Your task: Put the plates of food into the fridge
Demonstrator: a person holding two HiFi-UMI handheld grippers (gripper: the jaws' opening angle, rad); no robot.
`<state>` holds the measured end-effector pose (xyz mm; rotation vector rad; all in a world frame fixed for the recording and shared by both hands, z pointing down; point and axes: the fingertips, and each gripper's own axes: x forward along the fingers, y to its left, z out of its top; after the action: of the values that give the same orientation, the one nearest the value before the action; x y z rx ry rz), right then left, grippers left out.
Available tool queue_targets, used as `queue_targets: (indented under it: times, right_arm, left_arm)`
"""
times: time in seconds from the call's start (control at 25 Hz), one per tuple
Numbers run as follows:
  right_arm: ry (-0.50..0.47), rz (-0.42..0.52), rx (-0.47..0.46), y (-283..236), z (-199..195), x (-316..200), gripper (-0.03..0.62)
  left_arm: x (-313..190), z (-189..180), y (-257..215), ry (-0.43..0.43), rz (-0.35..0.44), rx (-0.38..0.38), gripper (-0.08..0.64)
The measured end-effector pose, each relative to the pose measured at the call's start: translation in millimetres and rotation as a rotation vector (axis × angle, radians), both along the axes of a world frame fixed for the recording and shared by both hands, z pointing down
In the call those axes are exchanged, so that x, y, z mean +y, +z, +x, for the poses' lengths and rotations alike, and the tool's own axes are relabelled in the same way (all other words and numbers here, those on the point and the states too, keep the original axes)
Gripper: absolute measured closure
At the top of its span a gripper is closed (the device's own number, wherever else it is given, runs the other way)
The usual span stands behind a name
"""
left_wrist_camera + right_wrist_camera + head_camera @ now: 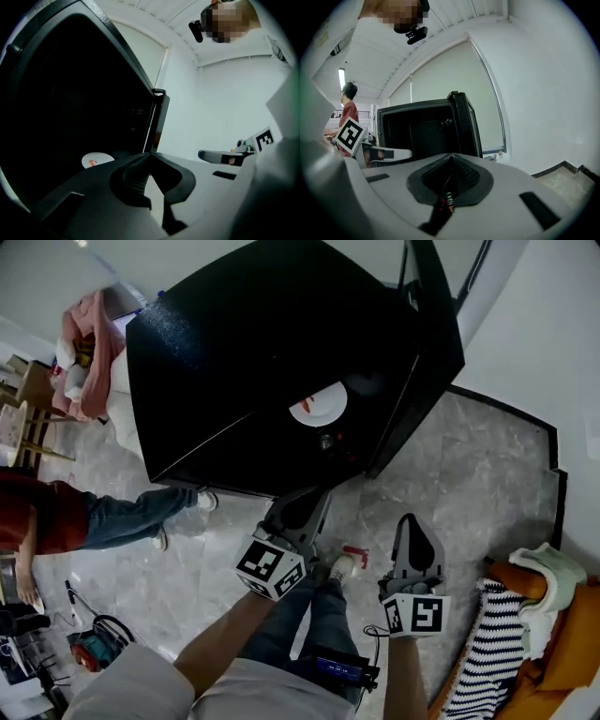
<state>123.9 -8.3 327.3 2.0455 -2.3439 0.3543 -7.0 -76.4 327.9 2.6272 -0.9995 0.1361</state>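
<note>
White round plate point(318, 405) lying flat, face up; inside black fridge point(216, 352)

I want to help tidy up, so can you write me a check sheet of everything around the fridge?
Surface: grey marble floor.
Job's things: black fridge stands open; one white plate of food sits inside.
Clutter: small red thing on the floor; striped cloth at the right.
Grippers: left hand-held gripper and right hand-held gripper both shut, both empty.
Cables: black loop beside a tool on the floor, lower left.
Surroundings: person in red top at the left; white wall.
</note>
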Motion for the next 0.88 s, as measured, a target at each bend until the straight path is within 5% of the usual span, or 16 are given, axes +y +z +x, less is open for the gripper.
queue_targets:
  times: [0.88]
  right_arm:
    - [0.174,0.018,0.125,-89.4,10.0,54.6,0.583]
  left_arm:
    - [18.6,-39.1,-98.1,0.014,0.054,0.035,0.554]
